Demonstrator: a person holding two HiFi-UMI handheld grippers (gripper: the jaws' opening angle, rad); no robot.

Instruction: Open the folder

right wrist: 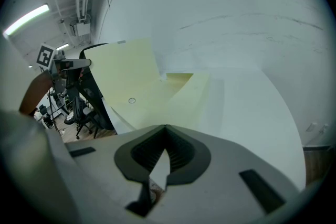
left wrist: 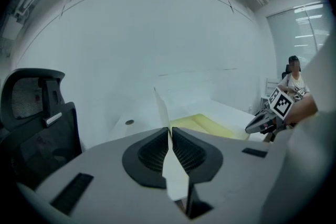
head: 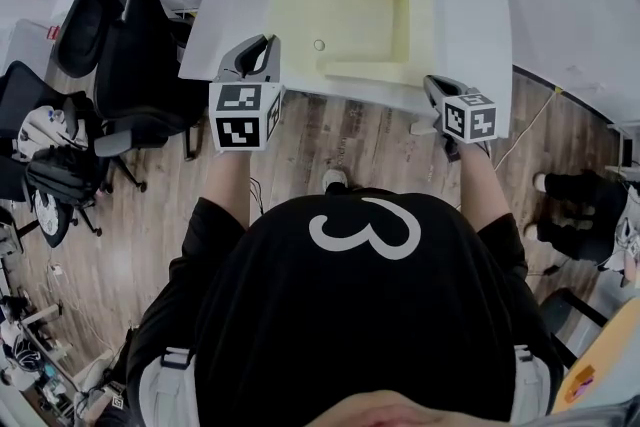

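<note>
Altogether one yellow folder [head: 345,15], left gripper [left wrist: 169,131], right gripper [right wrist: 166,129], both clamping it

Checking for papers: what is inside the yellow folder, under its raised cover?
Inside the folder only a bare pale yellow inner face shows, no loose papers. The raised cover, pinched in the left gripper, hides whatever lies behind it.

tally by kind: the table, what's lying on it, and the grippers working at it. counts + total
pale yellow folder, cover flap lifted: 1
white table: 1
grey two-jaw grippers: 2, the left gripper and the right gripper
Total: 4
</note>
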